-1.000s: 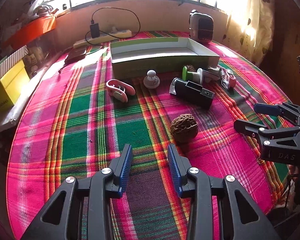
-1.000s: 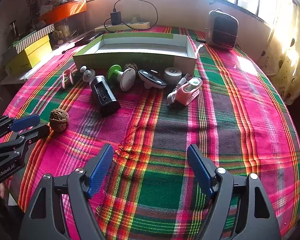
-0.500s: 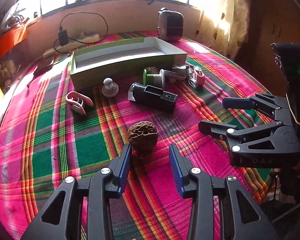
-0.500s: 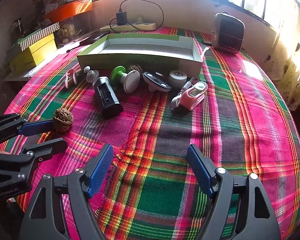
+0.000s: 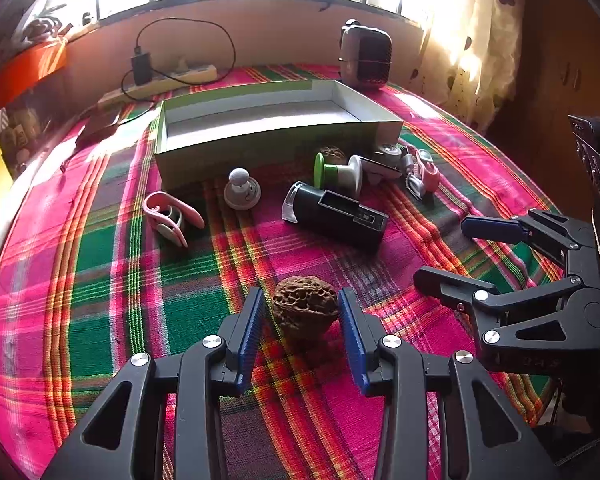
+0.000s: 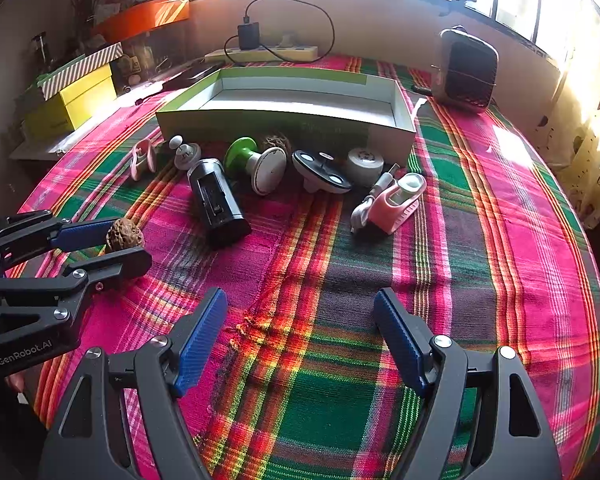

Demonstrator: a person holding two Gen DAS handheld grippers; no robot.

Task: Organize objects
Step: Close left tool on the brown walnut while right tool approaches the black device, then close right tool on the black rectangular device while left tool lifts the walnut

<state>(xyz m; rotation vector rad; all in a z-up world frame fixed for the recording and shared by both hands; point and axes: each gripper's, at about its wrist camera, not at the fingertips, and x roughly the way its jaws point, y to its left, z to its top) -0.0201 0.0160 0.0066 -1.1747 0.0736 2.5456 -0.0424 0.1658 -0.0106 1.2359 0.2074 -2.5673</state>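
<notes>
Walnut (image 5: pixel 305 307) between left gripper (image 5: pixel 302 312) fingers (black case (image 5: pixel 334 216) beyond).

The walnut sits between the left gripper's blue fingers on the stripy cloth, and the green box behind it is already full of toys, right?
Not quite. The walnut does sit between the left gripper's fingers on the cloth, but the green box holds nothing that shows. The right wrist view shows its bare white floor; the toys lie in front of it.
</notes>
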